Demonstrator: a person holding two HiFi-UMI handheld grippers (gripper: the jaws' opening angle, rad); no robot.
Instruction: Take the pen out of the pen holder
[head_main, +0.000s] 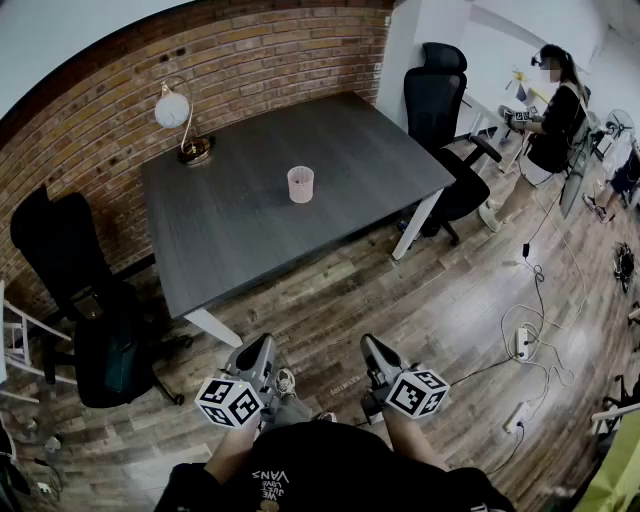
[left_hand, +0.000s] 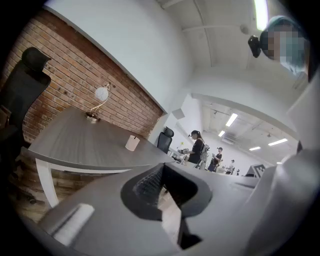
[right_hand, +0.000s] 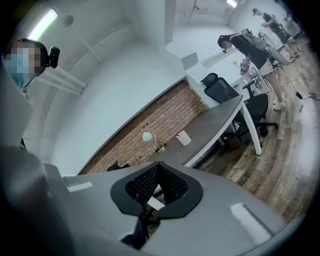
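Note:
A pale pink pen holder (head_main: 300, 184) stands upright near the middle of the dark grey table (head_main: 230, 230). In the left gripper view the pen holder (left_hand: 132, 143) shows a thin dark pen tip poking above its rim. It also appears small and far off in the right gripper view, as a pale pen holder (right_hand: 183, 137). My left gripper (head_main: 265, 343) and right gripper (head_main: 368, 343) are held side by side close to my body, over the wooden floor and well short of the table. Both are shut with nothing between the jaws, as seen on the left gripper (left_hand: 161, 167) and the right gripper (right_hand: 158, 165).
A globe desk lamp (head_main: 180, 115) stands at the table's far left corner. Black office chairs sit at the left (head_main: 85, 300) and the far right (head_main: 445, 110) of the table. A person (head_main: 545, 120) stands at the back right. Cables and a power strip (head_main: 522, 343) lie on the floor.

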